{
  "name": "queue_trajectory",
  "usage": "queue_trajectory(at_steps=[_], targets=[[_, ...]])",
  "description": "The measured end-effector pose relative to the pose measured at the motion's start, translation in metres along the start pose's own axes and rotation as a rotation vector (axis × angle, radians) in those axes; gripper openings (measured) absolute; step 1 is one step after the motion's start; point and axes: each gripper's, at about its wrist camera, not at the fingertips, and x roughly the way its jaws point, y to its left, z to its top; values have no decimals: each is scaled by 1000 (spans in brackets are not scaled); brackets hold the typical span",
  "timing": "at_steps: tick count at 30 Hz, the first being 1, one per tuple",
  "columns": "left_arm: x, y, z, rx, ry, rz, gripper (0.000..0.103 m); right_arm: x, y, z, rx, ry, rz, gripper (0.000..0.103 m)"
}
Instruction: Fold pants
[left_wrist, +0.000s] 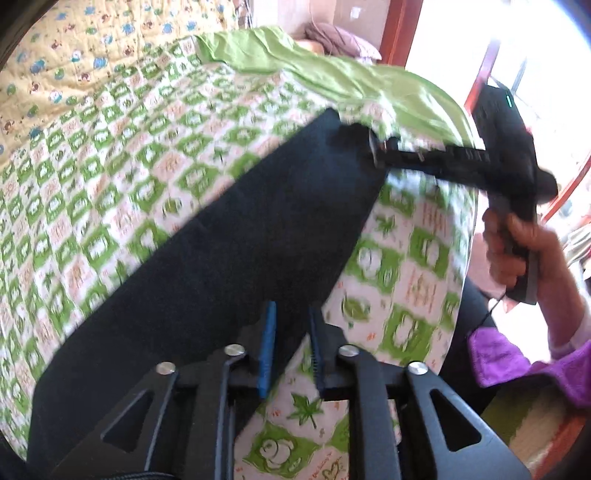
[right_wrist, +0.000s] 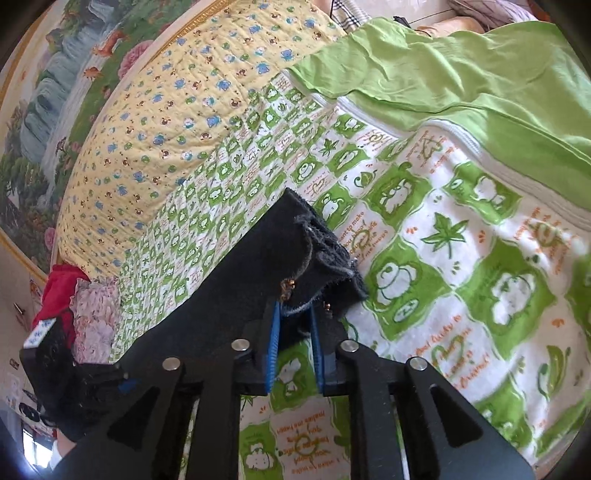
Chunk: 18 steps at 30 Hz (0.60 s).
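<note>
The black pants lie stretched in a long band across the green-and-white patterned blanket. My left gripper has its blue pads around the near edge of the pants. My right gripper shows in the left wrist view holding the far end. In the right wrist view my right gripper is shut on the bunched waist end of the pants, with rivets showing by the pads. The left gripper body sits at the lower left there.
A plain green sheet covers the far right of the bed. A yellow quilt with small animals lies at the far left. Red and floral clothes are piled at the left edge. A wooden frame stands behind.
</note>
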Motion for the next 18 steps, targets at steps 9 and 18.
queue_trajectory(at_steps=[9,18], targets=[[30,37,74,-140,0,-92,45,-3,-12,-4,82,-28,20,54],[95,27,130,-80,128,-207,56,8,-13,-3,75,-34,46,41]])
